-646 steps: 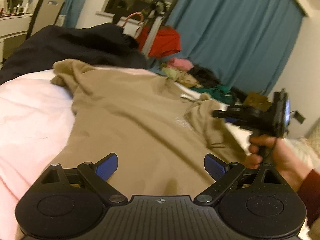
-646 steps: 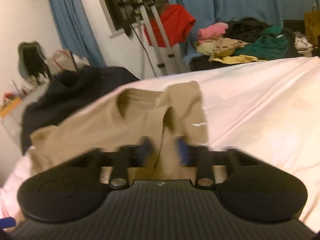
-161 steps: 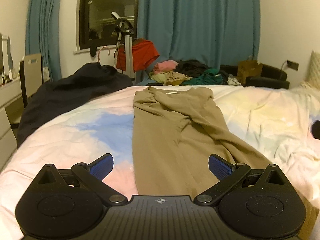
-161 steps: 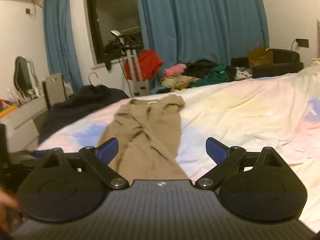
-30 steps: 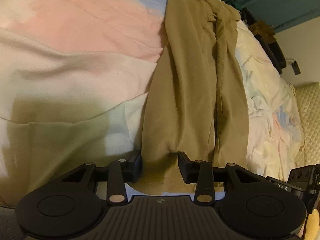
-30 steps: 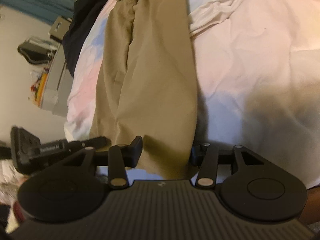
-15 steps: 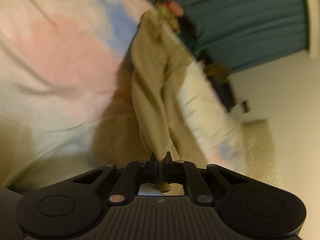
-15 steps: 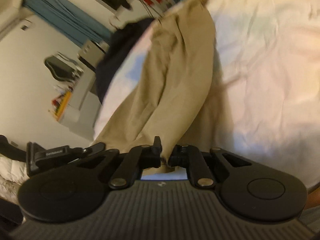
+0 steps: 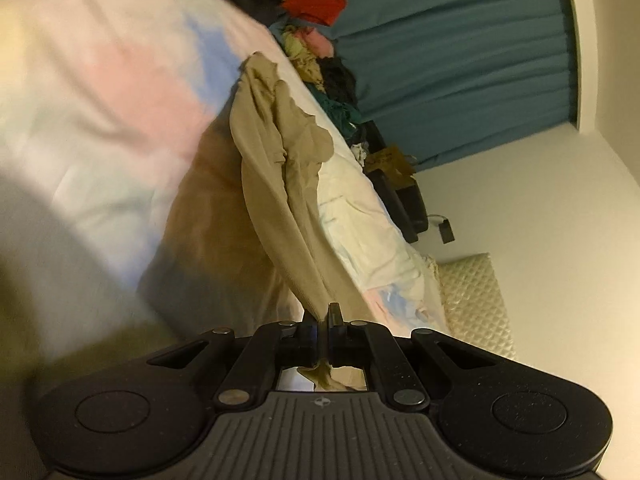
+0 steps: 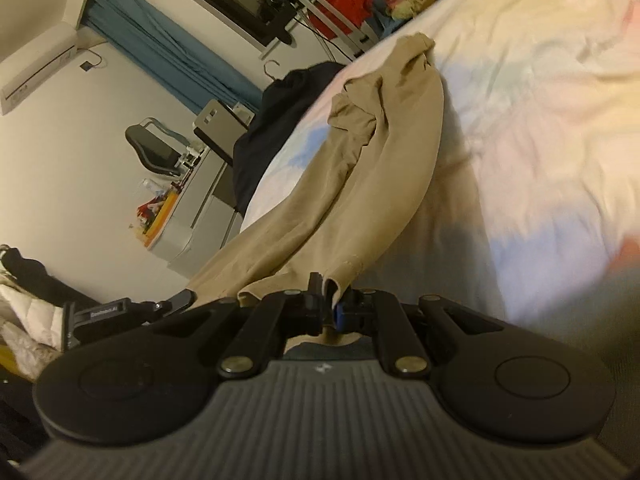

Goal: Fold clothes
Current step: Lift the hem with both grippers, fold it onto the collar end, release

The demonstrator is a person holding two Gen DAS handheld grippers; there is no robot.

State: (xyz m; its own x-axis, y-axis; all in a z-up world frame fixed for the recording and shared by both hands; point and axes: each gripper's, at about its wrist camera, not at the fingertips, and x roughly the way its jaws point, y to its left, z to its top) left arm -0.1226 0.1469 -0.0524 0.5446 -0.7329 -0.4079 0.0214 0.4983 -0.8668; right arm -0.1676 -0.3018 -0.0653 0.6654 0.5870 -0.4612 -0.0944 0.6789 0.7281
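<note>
Two tilted fisheye views of a bedroom, each looking out over a pair of black handheld tongs. In the left wrist view, left tongs (image 9: 322, 316) pinched fully together on the near hem of a tan garment (image 9: 280, 184), a scrap of cloth poking out behind the closed tips. In the right wrist view, right tongs (image 10: 329, 286) likewise clamped tight on the hem's other corner, a blue pad just visible beside the fabric; the tan garment (image 10: 372, 168) folded lengthwise into a narrow strip. Near end of the garment lifted off the bed and hanging taut from both tongs, far end with the bunched collar resting on the bed, a dark shadow beneath the raised stretch. Bed (image 9: 120, 80) covered in a pastel sheet of pink, blue and pale yellow, wrinkled throughout. Body of the left tongs (image 10: 132, 308) showing at the left edge of the right wrist view, level with the right pair. Beyond the bed: teal curtains (image 9: 460, 60), a red garment (image 9: 316, 0) hung on a stand, a heap of mixed clothes (image 9: 316, 64) along the bed's far side, a dark garment (image 10: 276, 120) draped over the bed's corner. Farther off in the right wrist view, a grey dresser (image 10: 200, 204) with small cluttered items on top and a chair (image 10: 156, 152) against the white wall. Some motion blur at the picture edges.
</note>
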